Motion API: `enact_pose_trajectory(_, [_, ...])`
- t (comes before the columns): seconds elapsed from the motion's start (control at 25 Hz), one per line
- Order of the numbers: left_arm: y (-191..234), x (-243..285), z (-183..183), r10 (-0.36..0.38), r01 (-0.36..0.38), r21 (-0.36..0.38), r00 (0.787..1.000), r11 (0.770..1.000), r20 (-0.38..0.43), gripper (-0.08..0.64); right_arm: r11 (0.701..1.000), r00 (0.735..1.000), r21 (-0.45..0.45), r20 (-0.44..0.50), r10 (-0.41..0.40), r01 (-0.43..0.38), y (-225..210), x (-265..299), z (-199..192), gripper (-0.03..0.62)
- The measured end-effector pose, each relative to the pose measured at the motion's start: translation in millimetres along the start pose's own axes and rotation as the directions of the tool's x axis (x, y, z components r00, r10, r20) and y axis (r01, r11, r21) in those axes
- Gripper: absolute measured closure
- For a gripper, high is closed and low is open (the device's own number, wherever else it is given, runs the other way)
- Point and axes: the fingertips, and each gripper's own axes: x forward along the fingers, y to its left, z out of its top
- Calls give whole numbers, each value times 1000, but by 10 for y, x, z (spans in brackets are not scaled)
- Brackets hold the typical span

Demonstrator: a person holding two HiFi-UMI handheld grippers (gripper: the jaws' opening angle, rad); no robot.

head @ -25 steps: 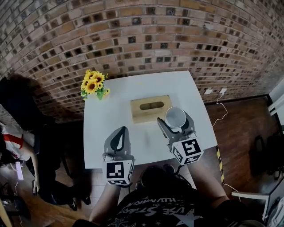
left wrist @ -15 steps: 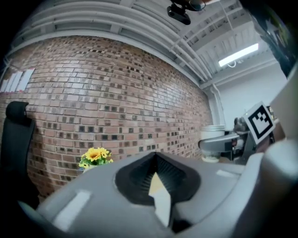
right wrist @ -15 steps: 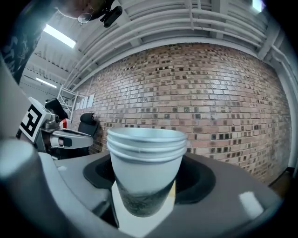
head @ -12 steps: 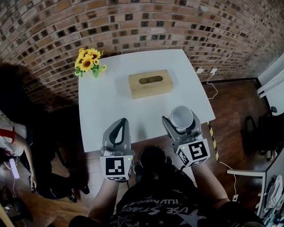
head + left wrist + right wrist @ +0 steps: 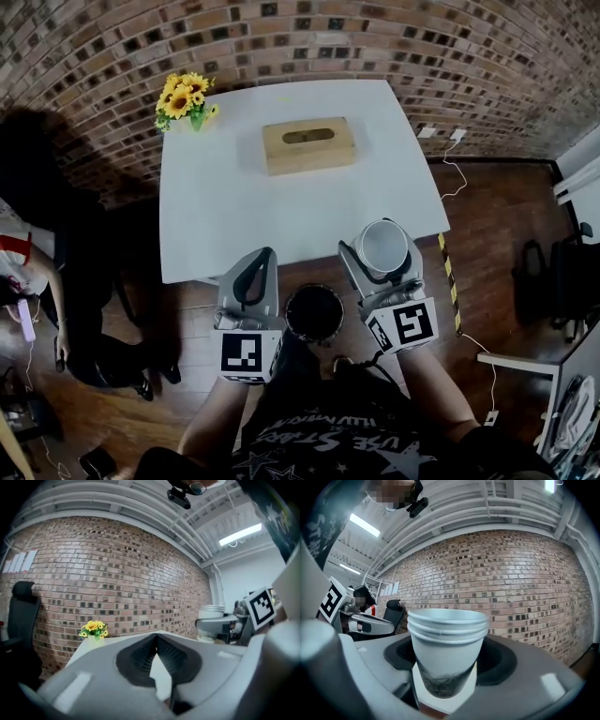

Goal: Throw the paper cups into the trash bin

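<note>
A stack of white paper cups (image 5: 382, 246) stands upright between the jaws of my right gripper (image 5: 382, 253), which is shut on it just off the table's front edge. In the right gripper view the cups (image 5: 447, 641) fill the middle, nested, with a dark print low on the outer one. A round dark trash bin (image 5: 314, 313) sits on the floor between my two grippers, left of the cups. My left gripper (image 5: 262, 258) is shut and holds nothing; its jaws meet at the tip (image 5: 156, 636). The left gripper view shows the cups (image 5: 212, 618) to the right.
The white table (image 5: 225, 225) carries a wooden tissue box (image 5: 308, 144) and a small vase of sunflowers (image 5: 183, 97) at its far left corner. A brick wall stands behind it. A seated person (image 5: 37, 281) and a dark chair are on the left. Cables trail on the floor on the right.
Both grippers have drawn back from over the table to beyond its front edge, the cups still held. The trash bin has come into view between them.
</note>
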Motion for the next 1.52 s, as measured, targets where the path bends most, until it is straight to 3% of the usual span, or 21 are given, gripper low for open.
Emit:
enact_pose_trajectory(0.12, [-403, -159, 20, -15, 15, 29, 1000, 999, 2, 555, 1000, 999, 0, 17, 27, -27, -120, -354, 34, 249])
enact_pose_trajectory(0.36, [-1088, -371, 210, 35, -37, 44, 999, 998, 32, 555, 999, 999, -26, 24, 35, -34, -557, -1083, 129, 249])
enact_pose_trajectory(0.68, [-1605, -763, 131, 94, -94, 50, 996, 994, 11, 555, 996, 997, 19, 15, 82, -82, -630, -1684, 50, 249])
enact_pose_trajectory(0.96, [-1587, -1054, -82, 164, -161, 52, 985, 986, -49, 555, 993, 995, 65, 3, 102, -102, -323, -1965, -249, 249])
enact_pose_trajectory(1.28, [-1465, -1169, -318, 87, -85, 28, 992, 996, -87, 555, 997, 998, 69, -34, 49, -46, -58, -1944, -325, 249])
enact_pose_trajectory(1.52, [-1308, -1193, -755, 66, -62, 32, 989, 998, -136, 555, 992, 996, 117, -72, 57, -48, 171, -1825, -605, 249])
